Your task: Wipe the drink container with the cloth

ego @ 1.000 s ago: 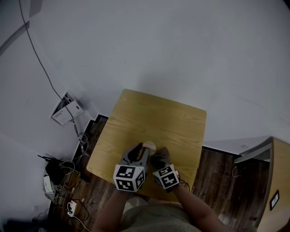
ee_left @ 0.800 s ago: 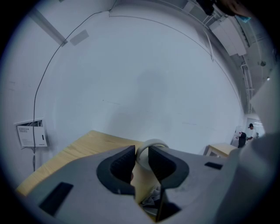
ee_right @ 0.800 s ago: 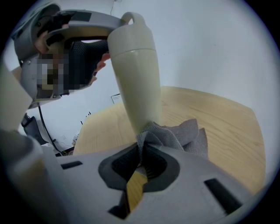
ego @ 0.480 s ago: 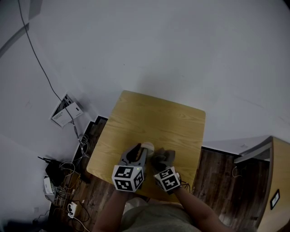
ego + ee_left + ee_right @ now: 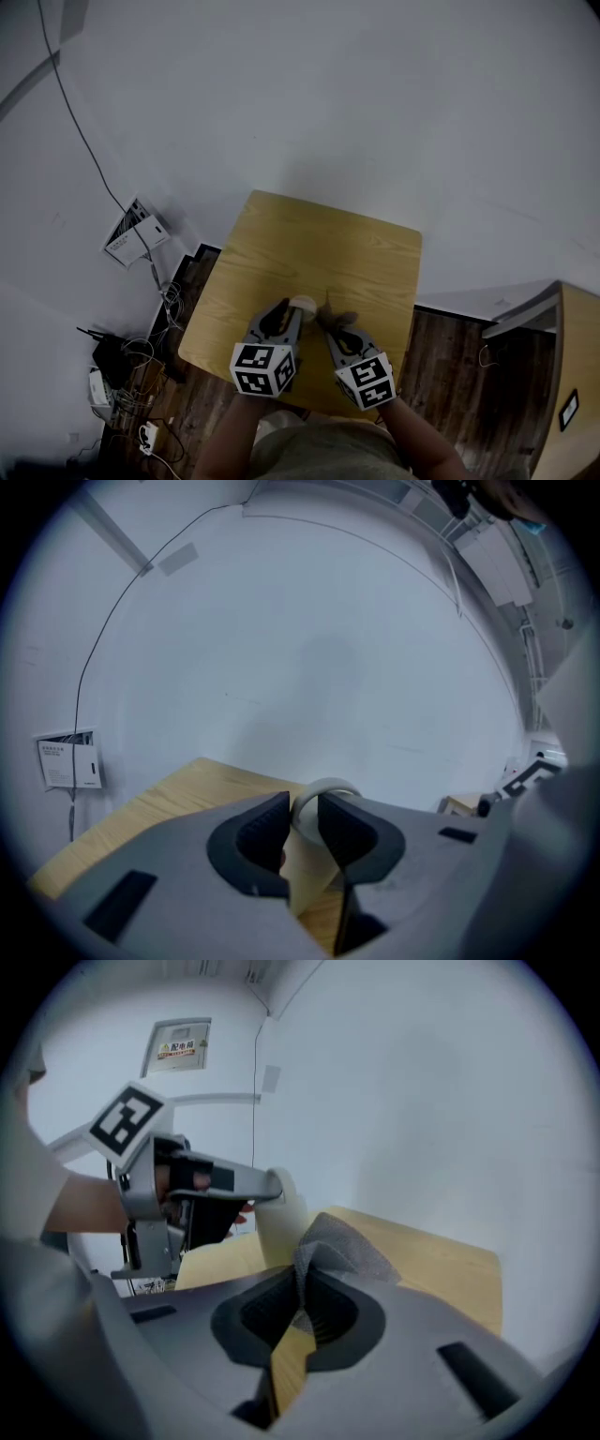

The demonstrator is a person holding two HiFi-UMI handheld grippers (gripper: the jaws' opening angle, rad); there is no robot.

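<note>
A pale beige cup (image 5: 303, 303) stands upright near the front edge of the wooden table (image 5: 319, 244). My left gripper (image 5: 292, 316) is shut on the cup's rim; in the left gripper view the rim (image 5: 325, 787) shows pinched between the dark pads. My right gripper (image 5: 329, 329) sits just right of the cup, shut on a grey cloth (image 5: 335, 319). In the right gripper view the cloth (image 5: 343, 1242) bunches up out of the jaws, beside the cup (image 5: 280, 1224), and I cannot tell whether it touches it. The left gripper (image 5: 274, 1188) reaches onto the cup's top there.
The table's front edge lies right under both grippers. On the dark floor to the left are tangled cables and devices (image 5: 127, 370) and a white leaflet (image 5: 137, 228). A wooden cabinet (image 5: 579, 375) stands at the right. A plain white wall is behind the table.
My right gripper has swung to the right and back toward me with the cloth, drawing slightly away from the cup. The left gripper and cup have stayed in place.
</note>
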